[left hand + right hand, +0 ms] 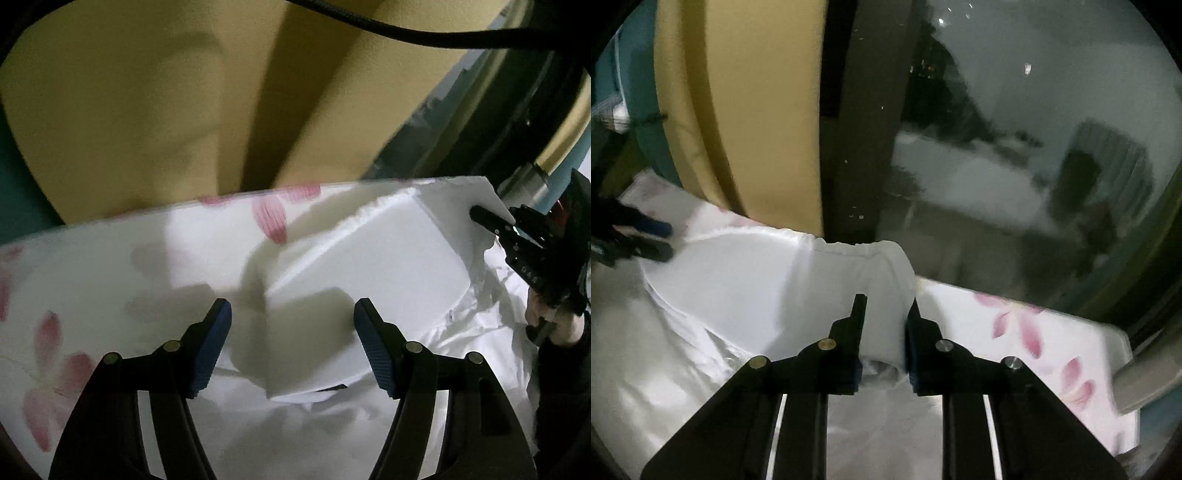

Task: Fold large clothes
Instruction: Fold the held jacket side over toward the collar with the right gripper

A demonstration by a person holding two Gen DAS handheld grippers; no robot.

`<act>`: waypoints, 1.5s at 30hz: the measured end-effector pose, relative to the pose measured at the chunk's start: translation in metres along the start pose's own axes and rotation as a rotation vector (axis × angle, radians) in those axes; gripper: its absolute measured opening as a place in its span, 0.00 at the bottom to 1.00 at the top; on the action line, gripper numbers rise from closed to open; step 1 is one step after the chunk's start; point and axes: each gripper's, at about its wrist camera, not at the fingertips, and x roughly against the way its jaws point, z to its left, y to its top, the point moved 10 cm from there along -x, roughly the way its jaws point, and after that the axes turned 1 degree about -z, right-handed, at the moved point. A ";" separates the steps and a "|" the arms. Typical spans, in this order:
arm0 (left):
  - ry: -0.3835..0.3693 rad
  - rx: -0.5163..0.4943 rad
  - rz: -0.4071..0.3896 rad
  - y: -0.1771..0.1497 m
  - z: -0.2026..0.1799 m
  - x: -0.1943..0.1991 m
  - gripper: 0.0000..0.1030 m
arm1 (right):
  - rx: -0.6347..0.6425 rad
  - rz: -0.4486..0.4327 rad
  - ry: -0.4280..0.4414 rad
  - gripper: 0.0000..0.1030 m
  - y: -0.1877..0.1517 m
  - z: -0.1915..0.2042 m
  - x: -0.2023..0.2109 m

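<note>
White garment (750,280) lies on the floral sheet (1052,332), its far corner pinched in the right gripper (884,314) while the left gripper (291,314) hovers wide open above the near corner, needing to close there before folding.

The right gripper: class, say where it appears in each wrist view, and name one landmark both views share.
Left wrist view: right gripper at the far right edge, pinching the white garment's corner.
Right wrist view: right gripper bottom centre, closed on that fabric.
Shared landmark: pink-flowered sheet.
</note>
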 end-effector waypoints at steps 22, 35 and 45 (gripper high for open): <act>0.048 -0.163 -0.256 0.021 -0.023 0.029 0.18 | -0.071 0.127 0.201 0.14 -0.042 0.013 0.005; 0.100 -0.108 -0.252 -0.006 -0.025 0.035 0.53 | 0.278 -0.039 -0.146 0.17 -0.039 0.054 0.046; 0.032 -0.143 -0.250 -0.024 -0.033 0.059 0.25 | 0.021 0.044 0.033 0.45 -0.061 0.044 0.065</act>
